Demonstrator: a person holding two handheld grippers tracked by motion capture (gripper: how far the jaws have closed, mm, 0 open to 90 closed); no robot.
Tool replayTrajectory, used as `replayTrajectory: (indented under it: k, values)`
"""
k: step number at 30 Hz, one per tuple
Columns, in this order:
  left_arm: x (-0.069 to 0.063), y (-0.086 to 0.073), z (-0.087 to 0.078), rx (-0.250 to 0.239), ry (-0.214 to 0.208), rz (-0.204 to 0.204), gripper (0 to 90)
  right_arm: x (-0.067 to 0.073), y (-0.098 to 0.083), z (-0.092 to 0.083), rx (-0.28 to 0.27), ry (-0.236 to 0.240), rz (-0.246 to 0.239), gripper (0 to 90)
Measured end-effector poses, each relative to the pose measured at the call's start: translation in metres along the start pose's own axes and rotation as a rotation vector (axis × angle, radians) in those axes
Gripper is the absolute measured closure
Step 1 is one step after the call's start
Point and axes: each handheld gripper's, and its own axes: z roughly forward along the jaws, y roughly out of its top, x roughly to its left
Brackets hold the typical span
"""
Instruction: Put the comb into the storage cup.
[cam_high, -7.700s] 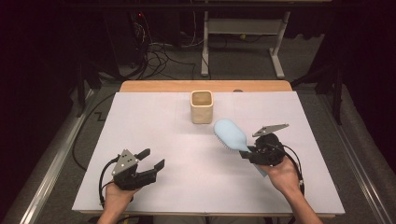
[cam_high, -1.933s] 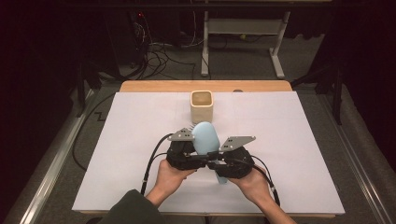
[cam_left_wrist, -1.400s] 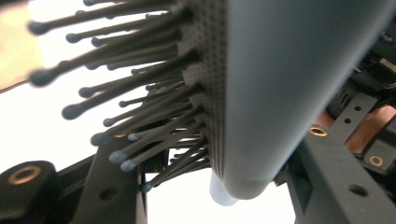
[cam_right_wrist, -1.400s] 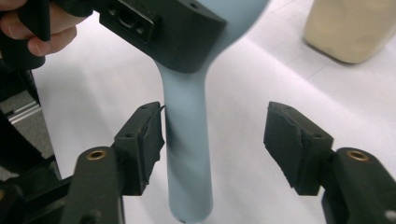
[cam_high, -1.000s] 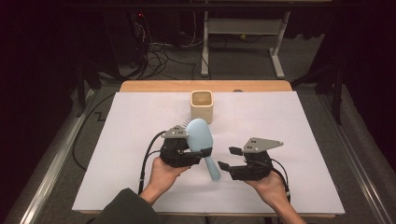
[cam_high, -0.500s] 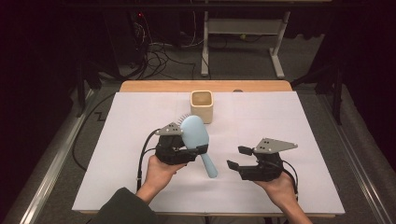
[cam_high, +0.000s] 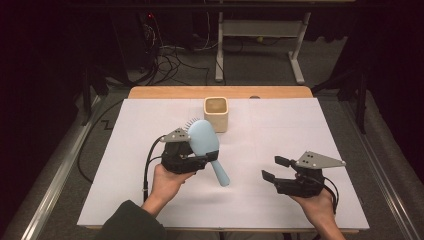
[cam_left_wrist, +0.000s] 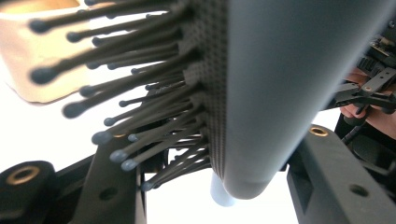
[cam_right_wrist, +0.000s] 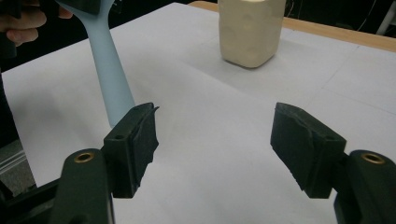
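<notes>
While clamped: pale-blue, dark-bristled hairbrush

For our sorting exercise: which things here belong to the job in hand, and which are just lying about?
Job in hand:
- brush, clamped in the left tongs
- cup, just beyond it
- right tongs, open with nothing between them

Lying about:
- cables on the floor
- metal stand behind the table
</notes>
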Motion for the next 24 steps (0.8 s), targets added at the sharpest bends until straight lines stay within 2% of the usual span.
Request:
replayTrajectory:
  k: [7,8,18,22,24]
  values:
    - [0.003,0.001,0.0,0.008,0.018,0.006,53.9,-0.013,-0.017,-0.009,-0.018,-0.038,-0.014,31.1]
    - [0.003,0.0,-0.002,0.011,0.034,0.009,53.9,-0.014,-0.02,-0.011,-0.019,-0.045,-0.013,31.1]
    - [0.006,0.001,-0.012,0.0,0.055,0.009,53.9,-0.026,-0.047,-0.026,-0.067,-0.101,0.046,31.1]
    - [0.008,0.002,-0.014,-0.004,0.057,0.007,53.8,-0.03,-0.058,-0.03,-0.081,-0.125,0.066,31.2]
    - [0.01,0.005,-0.014,-0.004,0.045,0.001,53.7,-0.031,-0.06,-0.031,-0.087,-0.122,0.08,31.1]
